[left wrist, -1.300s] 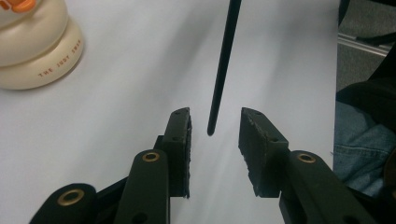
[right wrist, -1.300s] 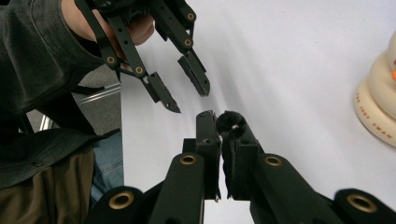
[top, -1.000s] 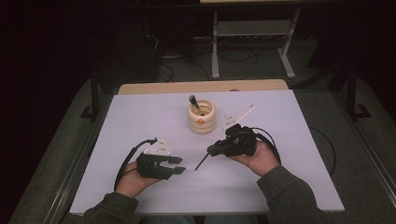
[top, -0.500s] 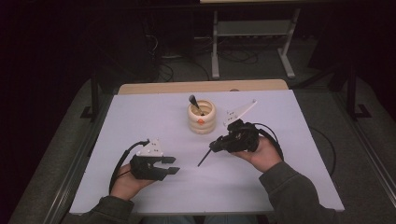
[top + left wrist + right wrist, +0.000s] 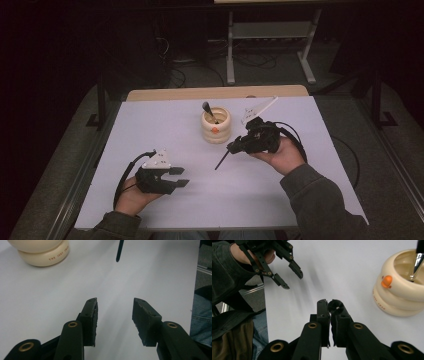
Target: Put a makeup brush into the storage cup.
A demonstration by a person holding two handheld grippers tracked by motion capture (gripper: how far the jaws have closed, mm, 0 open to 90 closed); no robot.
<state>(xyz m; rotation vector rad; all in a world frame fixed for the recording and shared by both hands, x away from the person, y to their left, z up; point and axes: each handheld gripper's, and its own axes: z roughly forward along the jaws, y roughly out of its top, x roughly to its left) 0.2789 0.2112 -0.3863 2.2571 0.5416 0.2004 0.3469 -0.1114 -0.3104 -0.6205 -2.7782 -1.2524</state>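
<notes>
White sheeting covers the table (image 5: 300, 200), with a bare wooden strip along its far edge. Beyond it the room is dark; cables and a metal frame (image 5: 270, 37) stand on the floor.

A cream, ring-shaped cup (image 5: 216, 126) with an orange mark sits at the table's centre, toward the far side. A dark-handled utensil (image 5: 208, 111) stands inside it, leaning left.

At near left, the left gripper (image 5: 176, 177) lies low over the sheet in the person's left hand (image 5: 131, 197). Its jaws have just been opening and stand spread, with nothing between them.

To the right of the cup, the right gripper (image 5: 235, 147) is held above the table. Its jaws are pressed together on the upper end of a thin black stick (image 5: 222, 160). The stick slants down and to the left from the jaws, its free tip toward the sheet, between the two grippers and nearer than the cup.
</notes>
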